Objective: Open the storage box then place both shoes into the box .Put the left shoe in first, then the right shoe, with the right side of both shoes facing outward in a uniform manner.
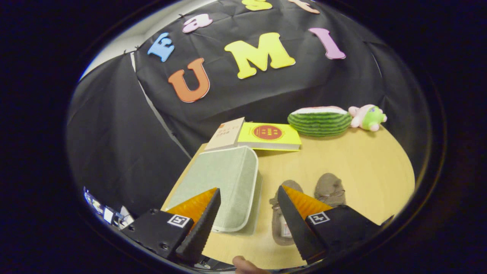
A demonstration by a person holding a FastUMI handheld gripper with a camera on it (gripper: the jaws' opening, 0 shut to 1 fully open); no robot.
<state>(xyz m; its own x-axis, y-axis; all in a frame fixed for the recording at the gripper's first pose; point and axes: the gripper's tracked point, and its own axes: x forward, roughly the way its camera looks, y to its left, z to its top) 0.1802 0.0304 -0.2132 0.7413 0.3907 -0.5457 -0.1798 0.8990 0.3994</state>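
Gripper [249, 198] held above the near part of the wooden worktop [361, 167], fingers spread wide, nothing between them, neither pad touching anything.

Storage box [224, 182], pale green fabric with a light rim, lid closed, lying along the worktop's left edge; near corner of it partly hidden behind the left finger [201, 224], rounded far corner pointing toward the books.

Two brown shoes side by side just right of the box, toes pointing away toward the far edge. Left shoe [281, 224] close beside the box, much of it covered by the right finger [295, 224], a light label showing inside it. Right shoe [330, 190] just beyond that finger's tip, apart from the box, near its partner but whether touching cannot be told.

At the far left corner, two books: a cream book [226, 135] tilted against a yellow book [270, 136] with a red round mark, both just beyond the box. Along the far edge, a watermelon-slice plush [319, 121], and right beside it a small pink and green plush toy [368, 117].

A fingertip [243, 263] of a person at the worktop's near edge, below the gap between the fingers.
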